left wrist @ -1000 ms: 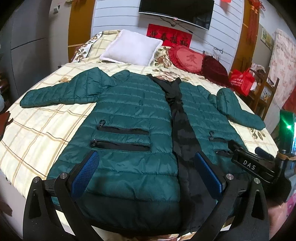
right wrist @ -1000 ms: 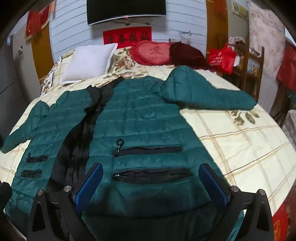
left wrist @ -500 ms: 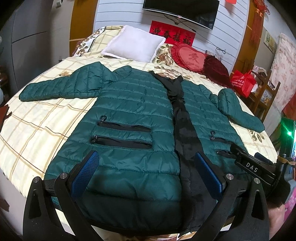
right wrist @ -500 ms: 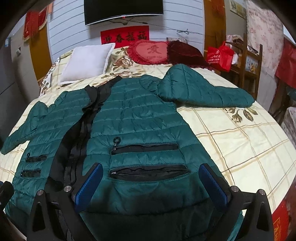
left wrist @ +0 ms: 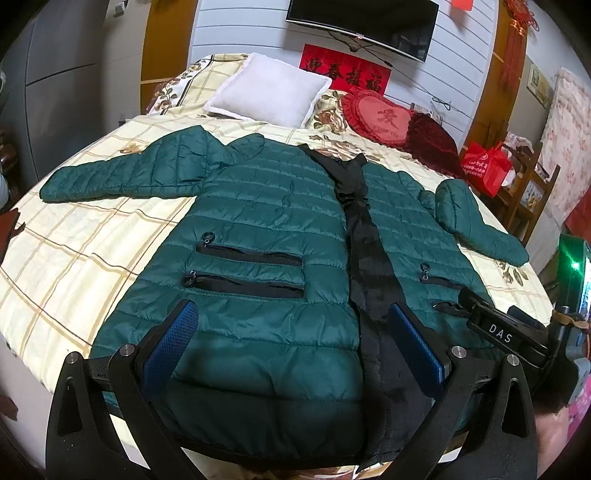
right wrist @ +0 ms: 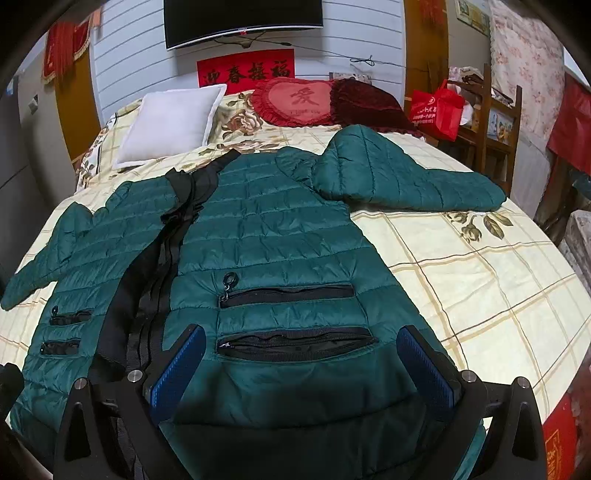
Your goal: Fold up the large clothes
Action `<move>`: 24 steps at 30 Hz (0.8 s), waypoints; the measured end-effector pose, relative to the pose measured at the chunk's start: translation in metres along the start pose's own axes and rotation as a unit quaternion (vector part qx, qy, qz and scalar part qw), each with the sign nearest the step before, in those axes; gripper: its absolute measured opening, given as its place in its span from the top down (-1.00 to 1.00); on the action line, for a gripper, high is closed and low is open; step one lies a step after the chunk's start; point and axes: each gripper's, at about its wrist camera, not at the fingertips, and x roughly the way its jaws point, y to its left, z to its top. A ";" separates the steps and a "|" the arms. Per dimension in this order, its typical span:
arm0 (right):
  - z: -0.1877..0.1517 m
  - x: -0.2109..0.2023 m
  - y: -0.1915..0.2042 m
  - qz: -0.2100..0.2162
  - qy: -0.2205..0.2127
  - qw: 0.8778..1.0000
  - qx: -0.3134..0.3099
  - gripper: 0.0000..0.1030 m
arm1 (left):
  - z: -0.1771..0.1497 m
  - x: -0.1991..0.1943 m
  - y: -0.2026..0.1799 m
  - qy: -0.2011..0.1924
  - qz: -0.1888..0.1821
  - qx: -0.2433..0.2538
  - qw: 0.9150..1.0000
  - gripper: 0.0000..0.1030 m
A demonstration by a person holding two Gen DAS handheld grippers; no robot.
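The green puffer jacket [left wrist: 266,229] lay flat on its back across the bed [left wrist: 85,251], front up, its hem at the near edge and its collar toward the pillows. The front halves met along the black zip placket [left wrist: 364,243], which ran down the middle. Both sleeves were spread out sideways: the left sleeve [left wrist: 122,177] stretched toward one side of the bed, the right sleeve [right wrist: 406,177] toward the other. The zipped pockets [right wrist: 288,317] faced up and nothing was turned over on itself.

As far as I could judge, the folding itself had not begun. The coat looked only laid out and smoothed; the sleeves remained to be brought in across the chest, then the body doubled up from the hem.

The left gripper [left wrist: 291,343] hovered over the hem with its blue pads spread wide, holding nothing. The right gripper [right wrist: 301,369] hung likewise over the other half of the hem, jaws wide apart and empty, above the lower pocket. In the left view the right tool showed just beside it, marked with letters on its body.

Beyond the coat sat a white pillow [left wrist: 266,92], a red heart cushion [right wrist: 295,99] and a dark red cushion [right wrist: 365,103]. A television [right wrist: 242,18] hung on the wall above, and a red bag [right wrist: 436,109] rested on a wooden stand beside the bed.
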 end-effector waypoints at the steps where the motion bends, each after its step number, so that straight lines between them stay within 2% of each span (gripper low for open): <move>1: 0.000 0.000 0.000 0.000 0.001 1.000 0.000 -1.00 | 0.000 0.000 0.000 0.000 0.000 0.000 1.000 -0.99; 12: 0.000 0.000 0.007 0.001 0.002 1.000 -0.004 -1.00 | 0.002 -0.001 0.003 -0.001 0.000 -0.005 1.000 -0.99; 24: 0.004 -0.015 -0.001 0.002 -0.019 1.000 0.010 -1.00 | 0.002 -0.001 0.000 -0.004 0.026 0.015 1.000 -0.99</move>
